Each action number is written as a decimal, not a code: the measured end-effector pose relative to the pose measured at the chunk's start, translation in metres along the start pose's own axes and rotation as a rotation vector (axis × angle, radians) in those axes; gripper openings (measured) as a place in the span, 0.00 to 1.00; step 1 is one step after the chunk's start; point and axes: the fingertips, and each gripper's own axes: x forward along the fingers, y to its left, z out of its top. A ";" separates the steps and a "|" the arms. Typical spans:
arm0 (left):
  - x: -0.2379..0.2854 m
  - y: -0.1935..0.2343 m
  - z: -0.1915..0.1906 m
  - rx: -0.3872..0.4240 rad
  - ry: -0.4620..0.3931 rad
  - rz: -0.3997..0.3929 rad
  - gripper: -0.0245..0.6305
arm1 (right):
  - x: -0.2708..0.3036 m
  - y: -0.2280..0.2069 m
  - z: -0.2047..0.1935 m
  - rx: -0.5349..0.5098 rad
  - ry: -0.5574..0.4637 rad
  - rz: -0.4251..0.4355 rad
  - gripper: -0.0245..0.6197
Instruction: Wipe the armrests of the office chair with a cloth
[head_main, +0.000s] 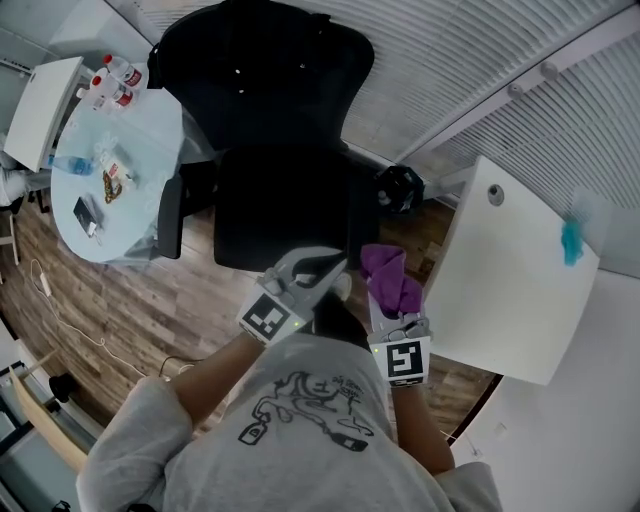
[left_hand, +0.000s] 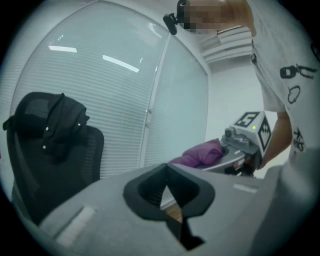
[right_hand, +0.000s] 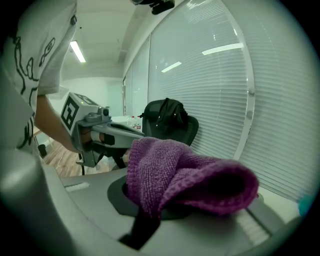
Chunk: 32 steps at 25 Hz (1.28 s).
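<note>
Noted a round table with bottles at far left, well apart from the work. Faced the office chair square-on, with one armrest at the seat's left edge, untouched. Held the left gripper low over the seat front, jaws pressed together on nothing, probably spare or ready to steady the chair. Pinched the purple cloth in the right gripper, bunched over the tips, likely to make a thick pad for wiping. Held it near the dark shape right of the seat, probably the other armrest, not yet touching. Left the white desk at far right alone.
</note>
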 end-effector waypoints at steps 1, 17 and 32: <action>0.003 0.002 -0.007 -0.003 0.004 -0.004 0.04 | 0.007 0.000 -0.009 -0.015 0.021 0.006 0.09; 0.049 0.026 -0.145 0.009 0.133 -0.046 0.04 | 0.097 0.010 -0.157 -0.140 0.322 0.111 0.09; 0.052 0.029 -0.181 -0.001 0.203 -0.074 0.04 | 0.124 0.009 -0.201 -0.057 0.408 0.139 0.09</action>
